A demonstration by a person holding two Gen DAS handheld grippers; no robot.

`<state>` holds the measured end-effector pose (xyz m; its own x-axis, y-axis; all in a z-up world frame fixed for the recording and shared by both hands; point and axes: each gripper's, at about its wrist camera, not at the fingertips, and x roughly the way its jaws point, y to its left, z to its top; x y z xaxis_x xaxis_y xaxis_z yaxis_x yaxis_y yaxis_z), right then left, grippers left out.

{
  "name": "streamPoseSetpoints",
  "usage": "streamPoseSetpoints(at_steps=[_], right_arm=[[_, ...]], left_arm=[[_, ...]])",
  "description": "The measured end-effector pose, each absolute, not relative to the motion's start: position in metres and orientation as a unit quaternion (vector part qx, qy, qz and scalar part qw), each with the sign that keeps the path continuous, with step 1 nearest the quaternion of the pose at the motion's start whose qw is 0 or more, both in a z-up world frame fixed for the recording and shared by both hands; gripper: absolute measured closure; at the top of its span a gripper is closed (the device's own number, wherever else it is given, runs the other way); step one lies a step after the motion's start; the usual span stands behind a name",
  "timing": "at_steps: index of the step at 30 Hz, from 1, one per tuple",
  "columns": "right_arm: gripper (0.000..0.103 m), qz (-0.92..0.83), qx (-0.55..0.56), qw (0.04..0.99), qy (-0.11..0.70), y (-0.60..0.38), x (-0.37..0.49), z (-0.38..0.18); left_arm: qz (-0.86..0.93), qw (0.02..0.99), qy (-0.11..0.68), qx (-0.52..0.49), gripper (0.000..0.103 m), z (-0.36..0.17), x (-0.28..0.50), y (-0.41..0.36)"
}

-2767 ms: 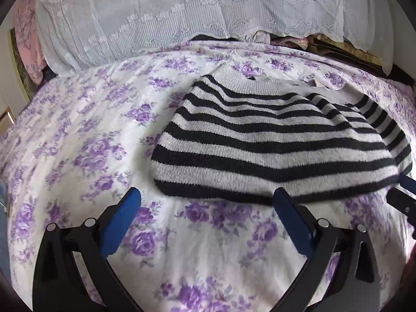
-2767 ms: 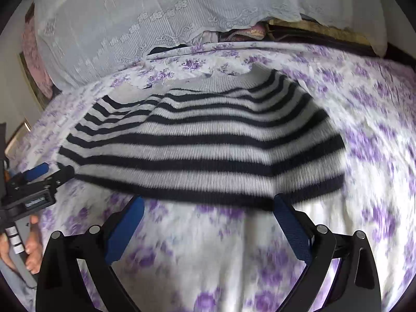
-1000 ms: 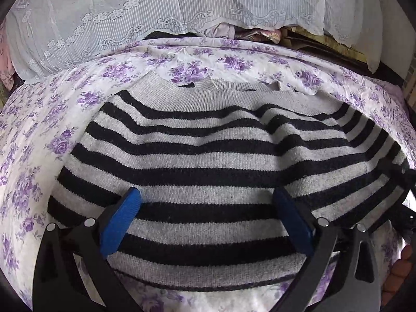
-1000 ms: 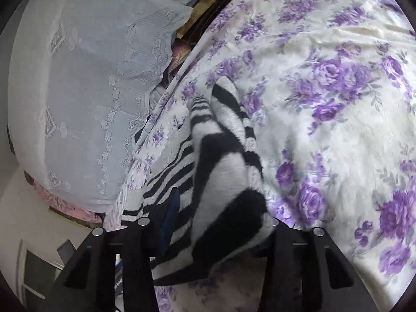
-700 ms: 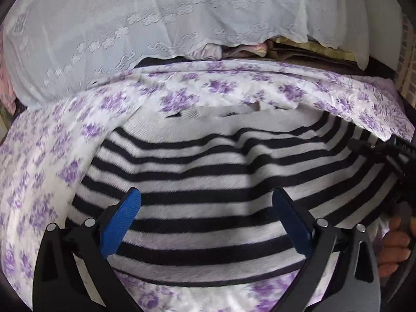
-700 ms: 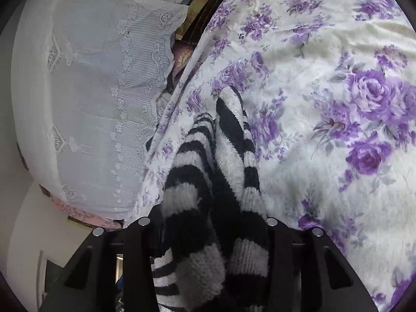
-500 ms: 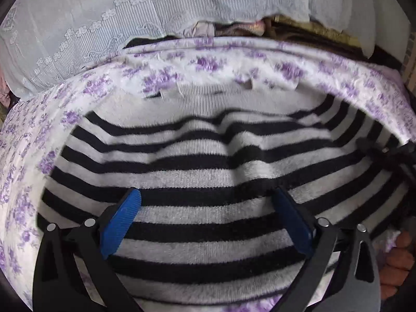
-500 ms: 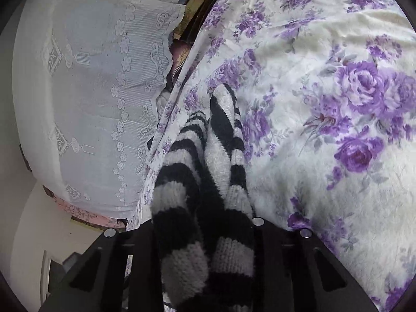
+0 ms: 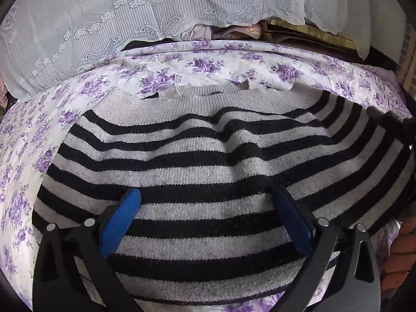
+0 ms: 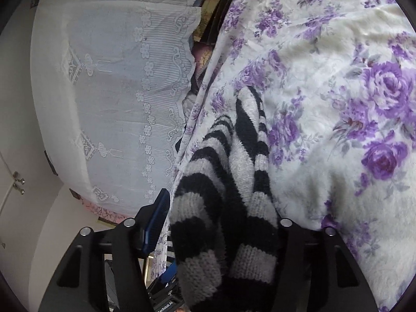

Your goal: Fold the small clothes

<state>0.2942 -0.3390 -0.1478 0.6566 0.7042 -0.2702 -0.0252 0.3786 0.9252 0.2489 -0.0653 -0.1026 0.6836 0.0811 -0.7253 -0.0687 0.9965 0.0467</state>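
A small grey and black striped knit sweater [image 9: 208, 156] lies spread on the flowered bed sheet [image 9: 208, 65], collar away from me. My left gripper [image 9: 208, 208] is open and hovers over the lower half of the sweater, its blue pads [image 9: 122, 213] wide apart. My right gripper [image 10: 221, 223] is shut on the sweater's right edge [image 10: 228, 195], which bunches up between the jaws. One blue pad [image 10: 156, 221] shows at the left; the other is hidden by the knit.
A white lace cloth [image 9: 130, 26] covers a pile at the head of the bed, with folded fabrics [image 9: 234, 30] peeking out under it. A hand [image 9: 400, 254] shows at the right edge. The purple flowered sheet [image 10: 351, 104] stretches to the right of the right gripper.
My left gripper has moved forward from the hem to over the sweater's body. My right gripper has turned sideways, closed on the sweater's right edge and lifted it.
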Motion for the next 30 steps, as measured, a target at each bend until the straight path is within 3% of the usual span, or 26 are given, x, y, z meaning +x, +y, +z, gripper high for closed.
streamPoseSetpoints(at_steps=[1,2,12,19,27,30], right_arm=[[0.078,0.222,0.509,0.756,0.346,-0.342,0.295,-0.153],[0.079,0.221,0.519,0.751,0.344,-0.344,0.295,-0.155],[0.079,0.192,0.407,0.833,0.322,-0.319,0.28,-0.113],[0.079,0.196,0.369,0.85,0.32,-0.308,0.281,-0.103],[0.077,0.21,0.321,0.87,0.31,-0.286,0.266,-0.076],[0.071,0.213,0.28,0.882,0.313,-0.269,0.261,-0.063]], left_arm=[[0.04,0.918,0.395,0.008,0.004,-0.103,0.249,-0.065],[0.039,0.918,0.395,0.007,0.004,-0.103,0.248,-0.065],[0.015,0.914,0.405,0.008,0.005,-0.082,0.275,-0.087],[0.021,0.911,0.411,0.023,0.004,-0.101,0.293,-0.105],[0.01,0.905,0.423,-0.045,0.004,-0.086,0.31,-0.069],[-0.015,0.897,0.435,-0.079,0.005,-0.08,0.326,-0.06]])
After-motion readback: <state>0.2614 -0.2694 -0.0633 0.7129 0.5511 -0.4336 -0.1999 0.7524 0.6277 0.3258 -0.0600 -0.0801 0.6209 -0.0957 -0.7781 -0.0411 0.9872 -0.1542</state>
